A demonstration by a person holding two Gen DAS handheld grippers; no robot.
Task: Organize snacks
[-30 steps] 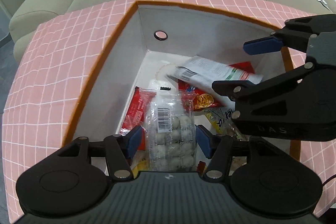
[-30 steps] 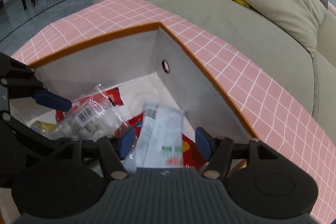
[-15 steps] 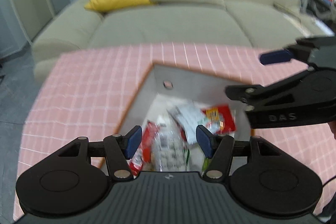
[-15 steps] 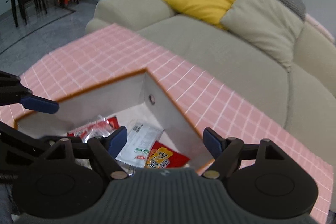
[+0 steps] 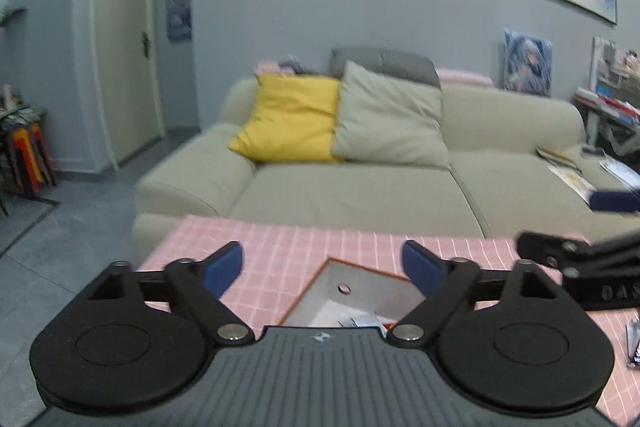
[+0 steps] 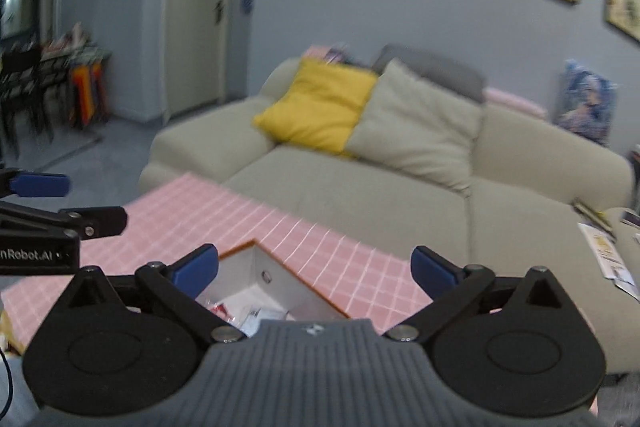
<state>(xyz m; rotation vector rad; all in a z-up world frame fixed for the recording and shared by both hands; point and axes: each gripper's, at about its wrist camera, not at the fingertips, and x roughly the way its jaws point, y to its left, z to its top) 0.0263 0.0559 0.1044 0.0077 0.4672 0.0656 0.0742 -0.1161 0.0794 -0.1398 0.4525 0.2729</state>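
Observation:
My left gripper [image 5: 322, 269] hangs above the near edge of the snack box [image 5: 368, 291], its jaws opening wide with nothing between them. The box has white inner walls and an orange rim, and it is set into a pink checked cloth [image 5: 280, 247]. Only a strip of the snack packs [image 5: 354, 321] inside shows over the gripper body. My right gripper [image 6: 316, 269] is held the same way over the box [image 6: 256, 267], its jaws also opening and empty. A few packs [image 6: 240, 311] lie below it.
A beige sofa [image 5: 360, 187] with a yellow cushion [image 5: 292, 123] and a grey cushion [image 5: 388, 119] stands right behind the cloth. Papers [image 5: 572, 175] lie on its right seat. Stacked stools [image 5: 28, 155] and a door [image 5: 124, 59] are at the left.
Both grippers let go of their packs in the box, then rose and tilted up, so the room now fills both views. Both jaws spread wider.

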